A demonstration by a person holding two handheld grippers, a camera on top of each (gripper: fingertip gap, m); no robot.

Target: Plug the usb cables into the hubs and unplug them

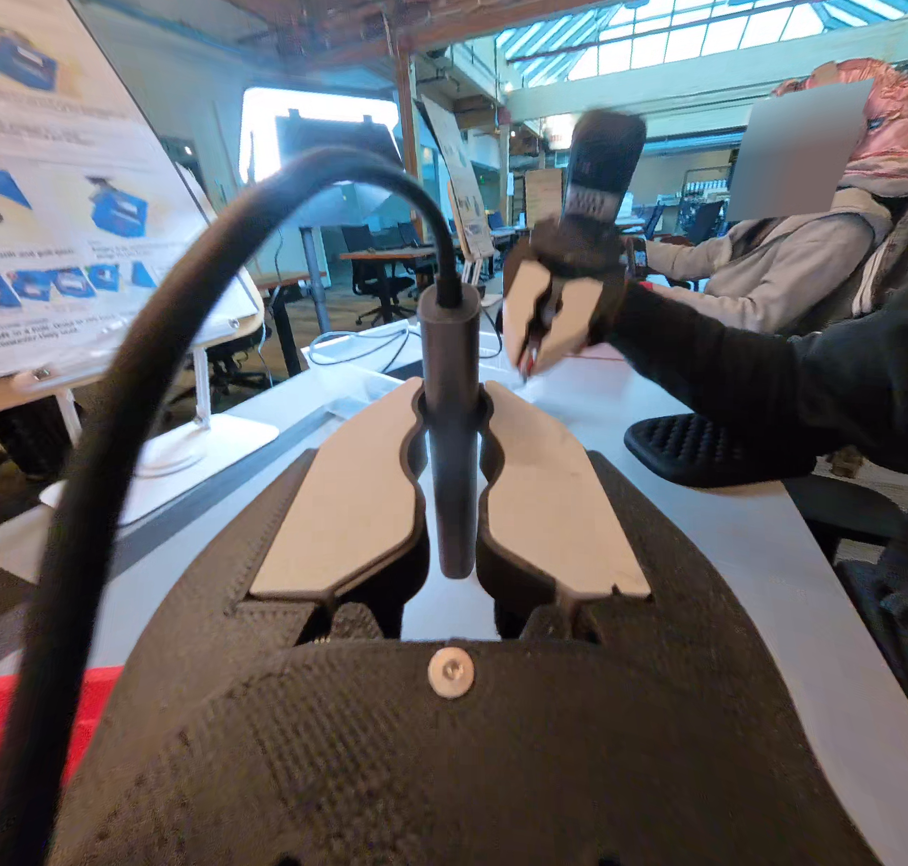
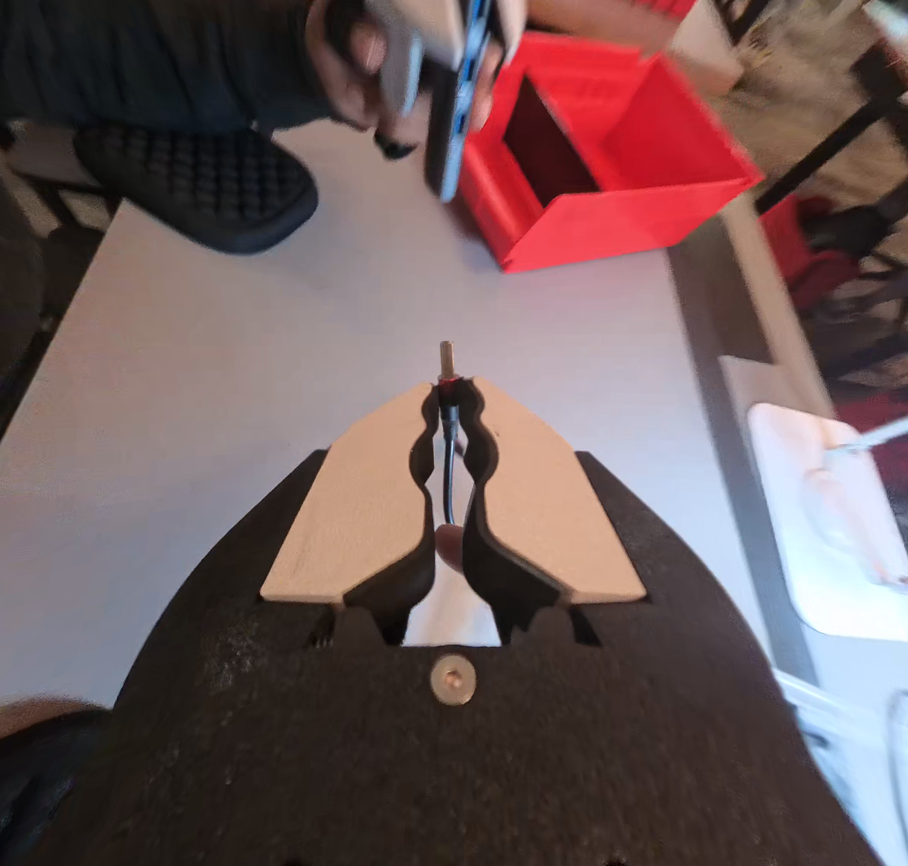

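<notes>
My left gripper (image 1: 453,395) is shut on a slim dark grey USB hub (image 1: 451,429), held on edge, with its thick black cable (image 1: 147,375) arching up and left. The hub also shows in the right wrist view (image 2: 459,105), blurred, with blue ports along its edge, held in the left gripper (image 2: 442,31) above the table. My right gripper (image 2: 447,383) is shut on a USB cable plug (image 2: 446,375) with a red collar; its metal tip pokes out past the fingertips toward the hub, apart from it. The right gripper also shows in the left wrist view (image 1: 528,366), blurred.
A white table (image 2: 245,351) lies below. A red open bin (image 2: 614,154) stands at its far right. A black chair armrest (image 2: 206,189) sits at the far left edge. A white stand base (image 2: 835,523) is at right. A poster board (image 1: 73,179) and a seated person (image 1: 761,262) are beyond.
</notes>
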